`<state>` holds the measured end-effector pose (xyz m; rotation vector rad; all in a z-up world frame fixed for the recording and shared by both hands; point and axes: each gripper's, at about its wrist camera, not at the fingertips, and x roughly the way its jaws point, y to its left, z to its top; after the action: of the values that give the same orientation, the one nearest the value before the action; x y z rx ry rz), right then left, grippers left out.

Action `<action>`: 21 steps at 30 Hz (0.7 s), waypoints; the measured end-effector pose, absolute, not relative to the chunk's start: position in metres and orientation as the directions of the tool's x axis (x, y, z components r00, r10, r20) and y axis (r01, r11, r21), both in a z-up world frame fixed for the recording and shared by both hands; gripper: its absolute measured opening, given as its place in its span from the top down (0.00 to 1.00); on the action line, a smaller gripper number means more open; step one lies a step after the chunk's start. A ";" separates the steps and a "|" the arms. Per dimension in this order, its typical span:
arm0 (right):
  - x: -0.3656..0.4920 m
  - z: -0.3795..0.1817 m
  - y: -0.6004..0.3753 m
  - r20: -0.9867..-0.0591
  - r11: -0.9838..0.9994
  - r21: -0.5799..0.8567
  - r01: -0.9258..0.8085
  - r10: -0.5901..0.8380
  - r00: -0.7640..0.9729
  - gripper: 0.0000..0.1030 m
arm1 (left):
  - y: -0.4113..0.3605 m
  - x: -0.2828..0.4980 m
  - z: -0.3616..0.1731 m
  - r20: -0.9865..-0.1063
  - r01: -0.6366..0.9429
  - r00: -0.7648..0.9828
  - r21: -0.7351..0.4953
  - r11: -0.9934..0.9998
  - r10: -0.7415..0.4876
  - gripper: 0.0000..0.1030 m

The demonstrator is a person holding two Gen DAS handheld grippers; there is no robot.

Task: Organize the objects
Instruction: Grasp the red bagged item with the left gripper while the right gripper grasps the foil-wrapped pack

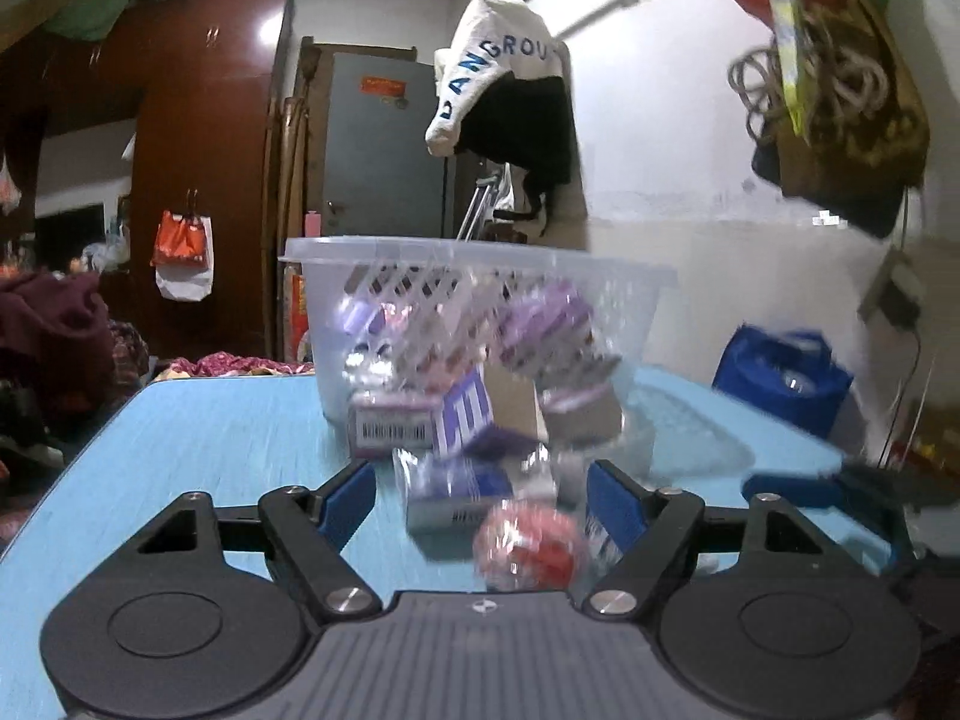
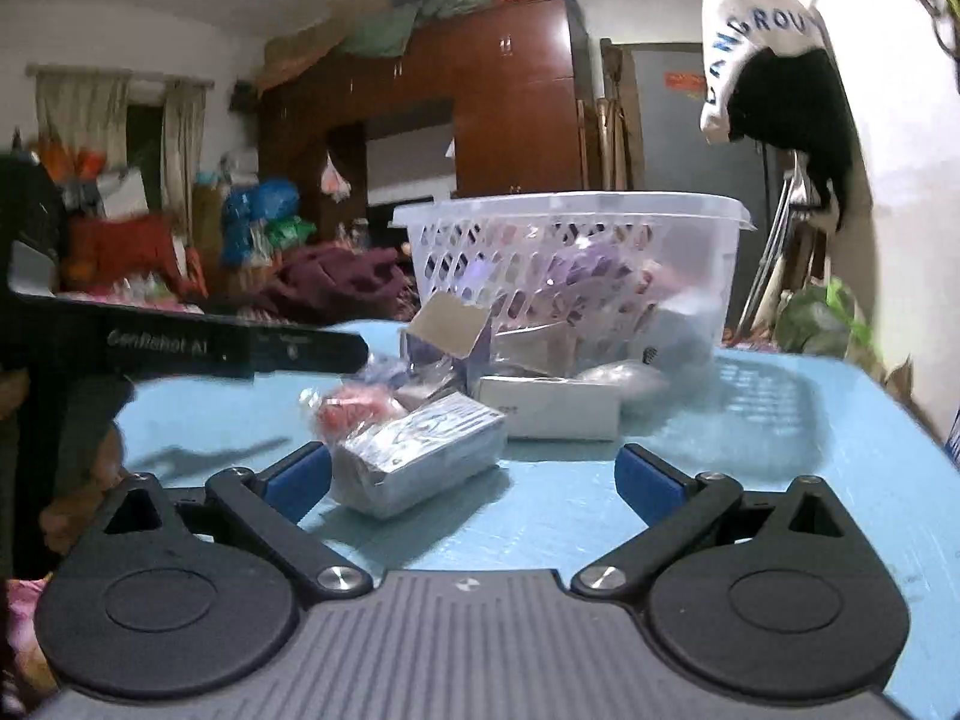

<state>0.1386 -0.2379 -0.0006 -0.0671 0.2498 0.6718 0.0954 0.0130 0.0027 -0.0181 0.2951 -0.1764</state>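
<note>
A clear plastic basket (image 1: pixel 480 264) (image 2: pixel 576 222) stands on the light blue table (image 1: pixel 198 438) (image 2: pixel 750 468) and holds purple packets. Boxes and wrapped items lie in front of it. My left gripper (image 1: pixel 483 498) is open, with a red item in clear wrap (image 1: pixel 528 546) and a blue-grey box (image 1: pixel 456 498) lying between its blue fingers (image 1: pixel 351 495). My right gripper (image 2: pixel 474 474) is open; a silver wrapped box (image 2: pixel 420 450) lies by its left finger. The red item (image 2: pixel 354 408) and a white box (image 2: pixel 552 408) lie beyond. The left gripper's body (image 2: pixel 180 348) shows at left.
A blue bag (image 1: pixel 780 378) sits off the table's right side. A brown wardrobe (image 1: pixel 198 150) and a grey door (image 1: pixel 384 144) stand behind. Clothes hang on the wall (image 1: pixel 510 78). A bag with cords hangs at the upper right (image 1: pixel 840 72).
</note>
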 end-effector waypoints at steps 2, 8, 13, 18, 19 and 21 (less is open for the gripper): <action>0.142 -0.003 -0.226 -0.267 0.767 0.007 -0.642 0.620 0.738 0.04 | 0.012 0.097 -0.002 -0.293 0.174 0.939 -0.038 0.984 -0.178 0.24; 0.137 -0.007 -0.208 -0.274 0.776 -0.078 -0.626 0.587 0.762 0.22 | 0.001 0.093 -0.010 -0.280 0.155 0.949 0.014 0.988 -0.145 0.26; 0.135 -0.007 -0.228 -0.279 0.790 -0.043 -0.611 0.578 0.767 0.45 | -0.010 0.092 -0.014 -0.278 0.150 0.951 0.043 0.988 -0.132 0.26; 0.130 -0.012 -0.245 -0.262 0.826 -0.019 -0.564 0.540 0.800 0.31 | -0.020 0.094 -0.022 -0.290 0.135 0.950 0.063 0.989 -0.112 0.26; 0.131 -0.011 -0.245 -0.257 0.829 -0.020 -0.558 0.535 0.804 0.31 | -0.022 0.095 -0.023 -0.290 0.122 0.952 0.067 0.990 -0.097 0.26; 0.132 -0.010 -0.243 -0.252 0.831 -0.025 -0.556 0.533 0.808 0.31 | -0.021 0.094 -0.023 -0.277 0.098 0.958 0.060 0.993 -0.078 0.26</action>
<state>0.1320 -0.2431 -0.0097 -0.0995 0.2394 0.5829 0.0939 -0.0208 -0.0232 0.0735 0.2782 -0.0891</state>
